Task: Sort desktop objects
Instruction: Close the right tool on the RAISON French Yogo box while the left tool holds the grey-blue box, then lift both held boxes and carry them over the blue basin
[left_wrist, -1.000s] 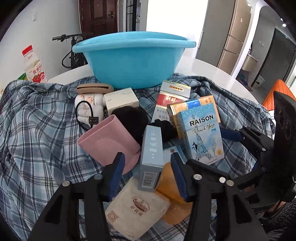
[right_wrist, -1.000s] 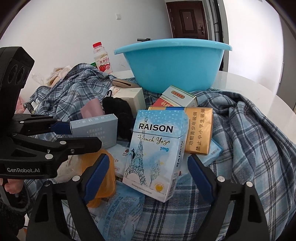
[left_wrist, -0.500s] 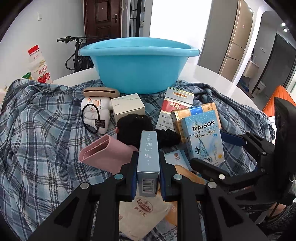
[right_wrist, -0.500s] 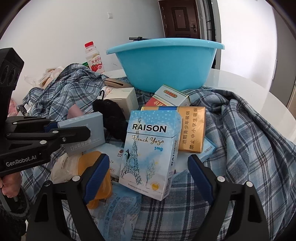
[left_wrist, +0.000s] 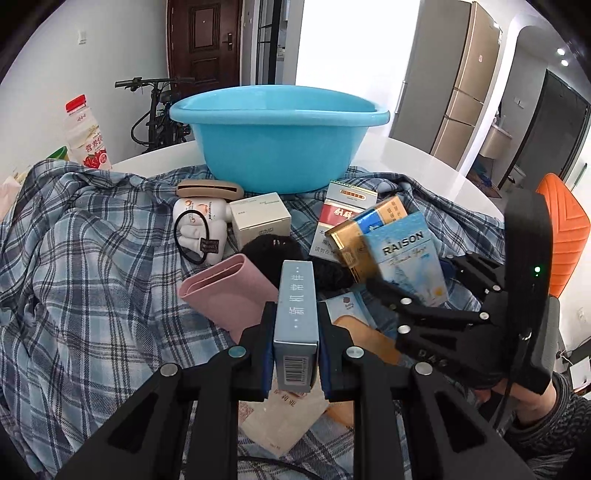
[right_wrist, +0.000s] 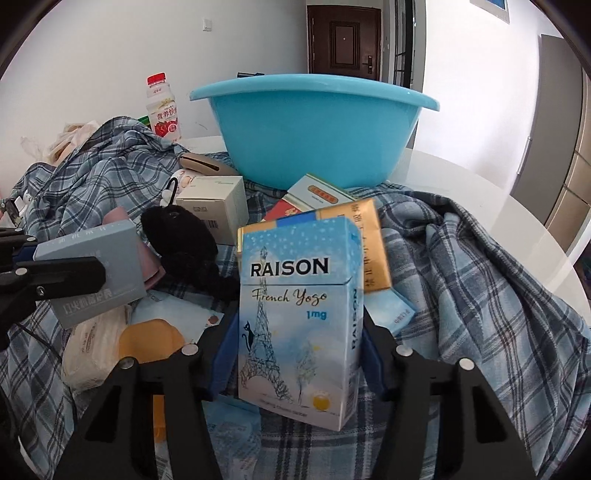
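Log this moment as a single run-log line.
left gripper: shut on grey-blue box | right gripper: closing around RAISON pack | basin: behind

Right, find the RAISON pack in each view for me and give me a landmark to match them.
Left wrist: RAISON pack right of centre, leaning on the gold pack.
Right wrist: RAISON pack centre foreground, upright between that camera's own tongs.
Shared landmark: the blue basin, behind it in both.

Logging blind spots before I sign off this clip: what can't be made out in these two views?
- Blue basin interior: both views, hidden behind its own wall.
- Orange item: right wrist view, partly covered by the gripper's fingers; identity unclear.
- Gold pack text: right wrist view, blurred.
- Beige packet: left wrist view, mostly under the left gripper.
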